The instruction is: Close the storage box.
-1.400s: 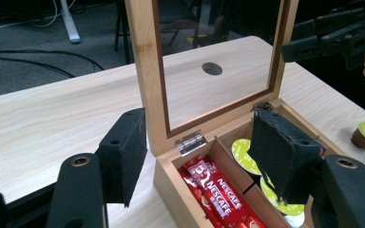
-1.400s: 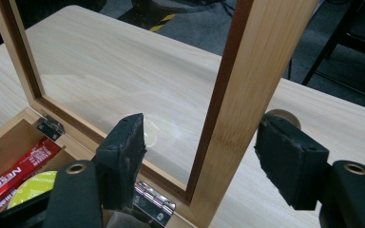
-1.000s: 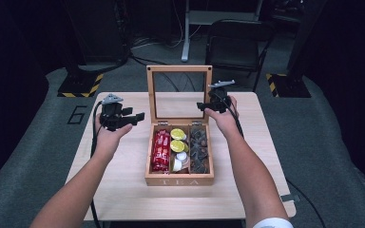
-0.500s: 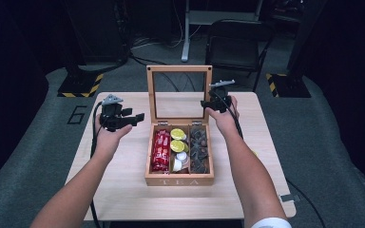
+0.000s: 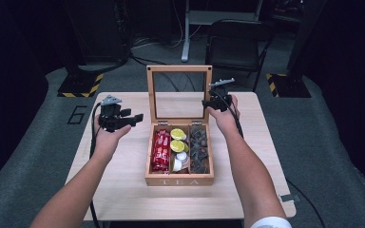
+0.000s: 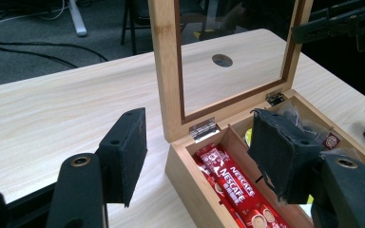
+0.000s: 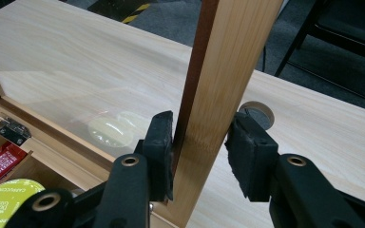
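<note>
Light wooden tea box (image 5: 179,179) holds red sachets (image 5: 161,151) and yellow-green capsules (image 5: 177,134).

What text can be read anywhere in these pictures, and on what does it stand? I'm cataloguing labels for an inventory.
"TEA": on the front wall of the open wooden box with the glass-paned lid.
"NESCAFE": on the red instant-coffee stick packets in the box's left compartment.
"6": on the grey floor mat left of the light wooden table.
Print on the yellow-green round capsule lid: too blurred to read.

left gripper (image 6: 199,161) fingers apart, empty | tea box (image 6: 190,185) between them (lid (image 6: 228,57) upright) | red sachets (image 6: 233,185) inside
</note>
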Motion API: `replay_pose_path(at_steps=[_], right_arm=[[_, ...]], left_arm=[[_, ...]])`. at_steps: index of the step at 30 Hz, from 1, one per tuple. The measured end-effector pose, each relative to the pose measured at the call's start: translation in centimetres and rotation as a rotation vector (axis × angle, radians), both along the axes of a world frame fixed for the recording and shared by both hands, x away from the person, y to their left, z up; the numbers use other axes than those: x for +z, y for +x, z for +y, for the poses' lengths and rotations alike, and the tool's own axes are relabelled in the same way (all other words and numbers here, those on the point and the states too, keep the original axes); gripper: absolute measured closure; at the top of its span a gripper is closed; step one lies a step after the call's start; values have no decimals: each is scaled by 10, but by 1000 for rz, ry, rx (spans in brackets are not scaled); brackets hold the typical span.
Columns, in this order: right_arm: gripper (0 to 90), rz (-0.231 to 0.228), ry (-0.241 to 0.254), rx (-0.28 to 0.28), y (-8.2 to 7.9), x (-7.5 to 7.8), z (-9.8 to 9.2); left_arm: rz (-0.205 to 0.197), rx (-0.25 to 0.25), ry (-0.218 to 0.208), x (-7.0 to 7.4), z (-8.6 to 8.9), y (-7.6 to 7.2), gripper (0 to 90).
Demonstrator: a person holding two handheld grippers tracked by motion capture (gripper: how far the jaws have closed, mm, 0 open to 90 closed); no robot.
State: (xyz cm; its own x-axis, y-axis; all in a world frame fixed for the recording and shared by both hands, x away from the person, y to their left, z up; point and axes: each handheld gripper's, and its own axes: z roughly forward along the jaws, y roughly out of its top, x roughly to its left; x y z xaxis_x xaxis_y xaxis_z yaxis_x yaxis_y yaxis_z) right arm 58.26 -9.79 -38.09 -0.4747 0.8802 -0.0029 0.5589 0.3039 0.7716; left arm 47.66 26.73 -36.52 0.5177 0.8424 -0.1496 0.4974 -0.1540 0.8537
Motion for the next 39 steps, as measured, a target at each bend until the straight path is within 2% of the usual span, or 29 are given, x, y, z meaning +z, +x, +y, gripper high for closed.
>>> replay_pose_path(at_steps=[11, 16, 23, 27, 29, 30, 35, 39], right_arm=[[624, 9, 19, -5, -3, 1, -1], [628, -5, 14, -5, -5, 1, -1], [631, -3, 4, -36, -12, 3, 2], [636, -26, 21, -38, -16, 1, 1], [637, -42, 12, -24, -18, 1, -1], [638, -41, 22, -32, -19, 1, 0], [641, -46, 16, -24, -24, 2, -1], [644, -66, 23, -18, -28, 0, -2]], left_arm=[[-1, 1, 6, 0, 0, 1, 373], [2, 0, 6, 0, -2, 1, 373], [4, 3, 10, -1, -6, 5, 374], [1, 2, 8, -1, -9, 6, 373], [2, 0, 14, 0, -10, 7, 374], [6, -2, 15, 0, -11, 7, 373], [-1, -3, 17, 3, -13, 9, 374], [-8, -1, 15, 6, -15, 10, 374]])
